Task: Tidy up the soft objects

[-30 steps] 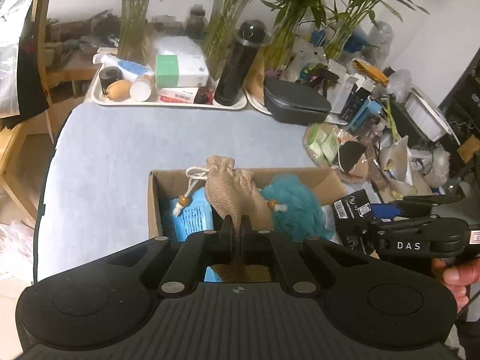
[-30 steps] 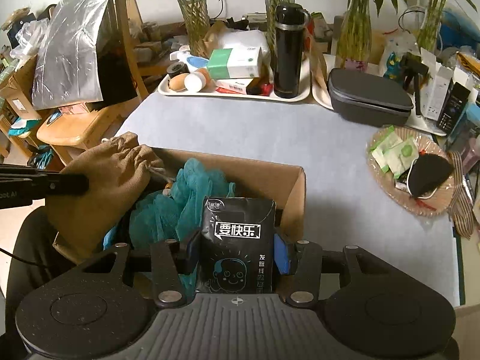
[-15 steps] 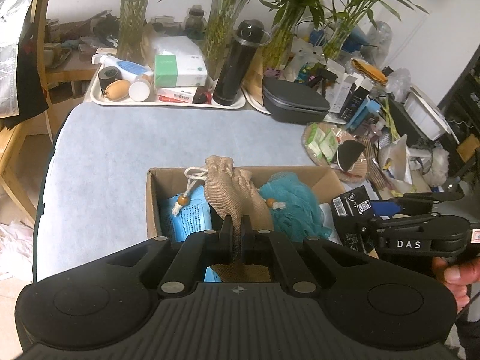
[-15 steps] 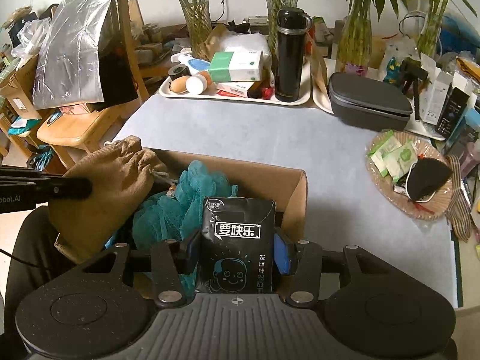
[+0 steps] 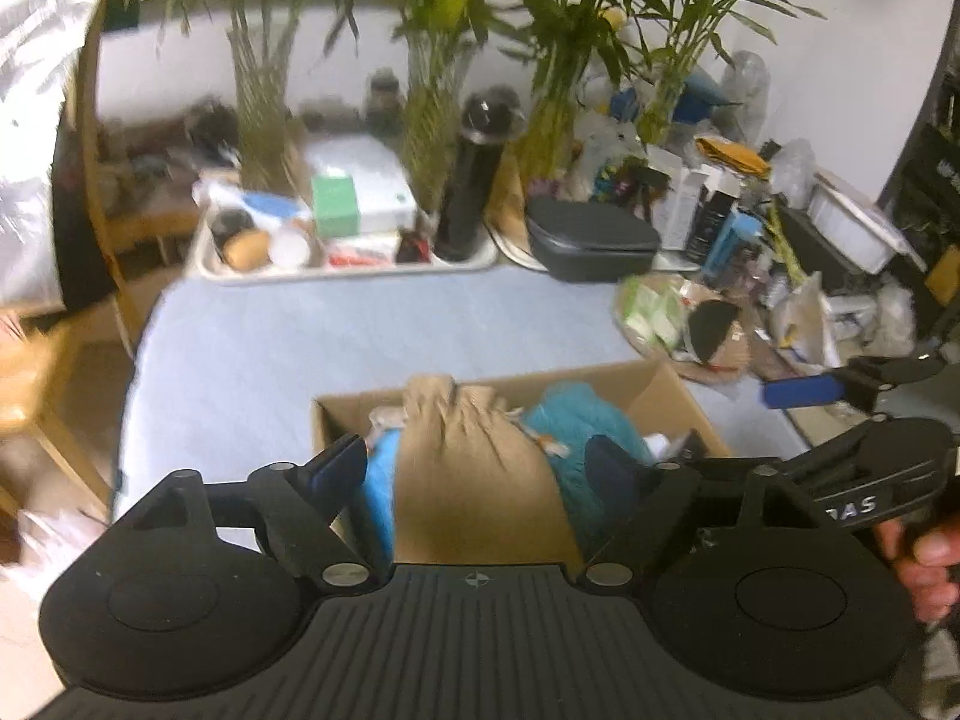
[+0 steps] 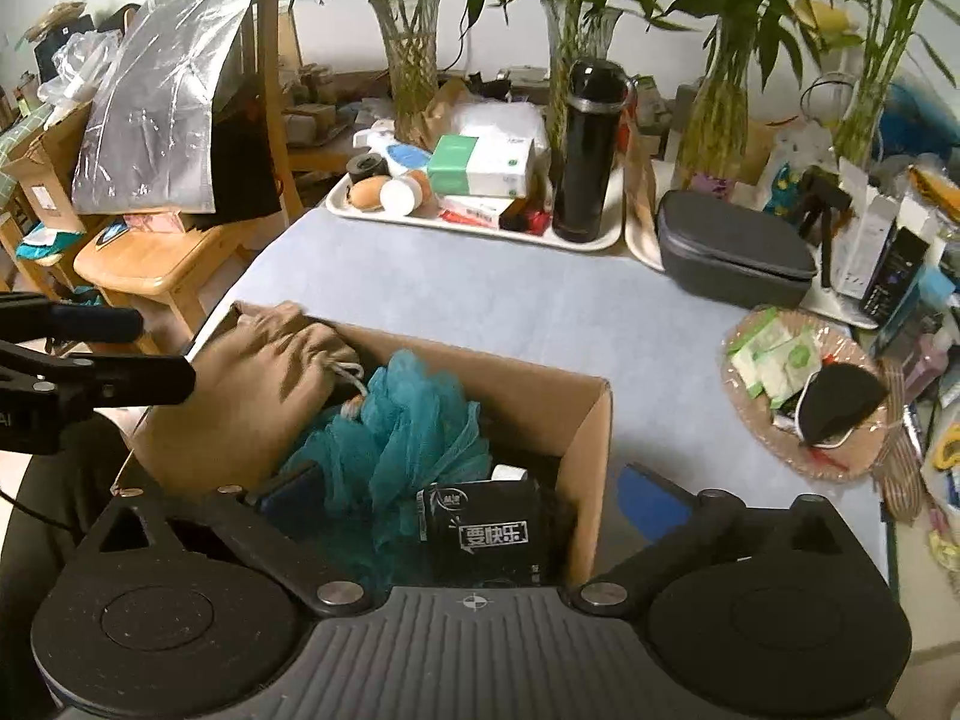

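Burlap fills the gap in front of the left gripper [image 5: 477, 465]: the tan drawstring pouch [image 5: 474, 462] lies in the cardboard box [image 6: 591, 426], leaning on its wall at nine o'clock. The jaws have just been opening and now stand wide, their pads clear of the cloth on both sides, so the pouch rests on the box and its contents, not on any grip. Judged from that, this is a release: the pouch has been let go where its slack body can slump against the wall and not roll out.

The right gripper [image 6: 474, 495] shows the same thing. Its jaws have just been opening to their widest, and the black packet [image 6: 489, 531] with white lettering lies below them in the near corner of the box at five o'clock, touching neither pad. It seems to have been dropped into the one gap left beside the teal mesh sponge [image 6: 408, 420], which bulges up through the middle and touches the pouch. A blue item [image 5: 378, 492] shows low at the pouch's nine o'clock; I cannot tell what it is.

Beyond the box, at twelve o'clock, the pale blue tabletop [image 6: 480, 294] is bare up to a white tray [image 6: 474, 227] carrying a black flask [image 6: 585, 150]. A wicker dish [image 6: 804, 405] sits at two o'clock.
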Motion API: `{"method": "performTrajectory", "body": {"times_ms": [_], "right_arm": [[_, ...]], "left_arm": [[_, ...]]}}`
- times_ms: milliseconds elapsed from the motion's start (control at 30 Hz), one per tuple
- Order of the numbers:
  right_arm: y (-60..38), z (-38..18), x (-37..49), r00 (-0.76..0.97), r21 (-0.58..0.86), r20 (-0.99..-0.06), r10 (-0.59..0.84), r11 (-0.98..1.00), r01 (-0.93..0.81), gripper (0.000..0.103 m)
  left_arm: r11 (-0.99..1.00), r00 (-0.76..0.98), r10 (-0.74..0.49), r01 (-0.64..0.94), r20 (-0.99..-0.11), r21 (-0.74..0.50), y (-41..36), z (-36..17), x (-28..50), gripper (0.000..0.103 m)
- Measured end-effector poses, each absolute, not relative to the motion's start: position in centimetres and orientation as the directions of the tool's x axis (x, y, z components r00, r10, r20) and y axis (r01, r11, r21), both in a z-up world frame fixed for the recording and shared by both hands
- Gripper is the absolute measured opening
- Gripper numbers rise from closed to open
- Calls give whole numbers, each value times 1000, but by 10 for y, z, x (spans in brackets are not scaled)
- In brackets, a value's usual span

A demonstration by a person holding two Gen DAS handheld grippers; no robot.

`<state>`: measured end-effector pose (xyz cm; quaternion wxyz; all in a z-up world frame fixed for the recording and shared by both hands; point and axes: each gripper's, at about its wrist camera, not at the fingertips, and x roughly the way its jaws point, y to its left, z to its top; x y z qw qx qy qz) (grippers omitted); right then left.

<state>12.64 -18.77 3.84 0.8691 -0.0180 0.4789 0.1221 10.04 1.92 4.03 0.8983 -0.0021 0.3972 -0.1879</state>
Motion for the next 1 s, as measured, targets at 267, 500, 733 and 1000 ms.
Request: {"method": "performTrajectory", "body": {"times_ms": [267, 500, 733, 1000], "right_arm": [[-187, 56, 109, 602, -25, -791, 109, 977, -210, 103], [-184, 71, 83, 693, -111, -720, 42, 979, -174, 103], [-177, 78, 60, 740, -125, -672, 24, 981, -146, 103], [-172, 77, 42, 747, -97, -665, 12, 990, -102, 103]], "left_arm": [[943, 695, -267, 330, -668, -34, 21, 54, 84, 83], [949, 748, -243, 315, -618, 7, 25, 59, 65, 103], [952, 765, -199, 299, -613, 64, 23, 57, 50, 103], [954, 783, -178, 285, -597, 90, 20, 53, 33, 103]]}}
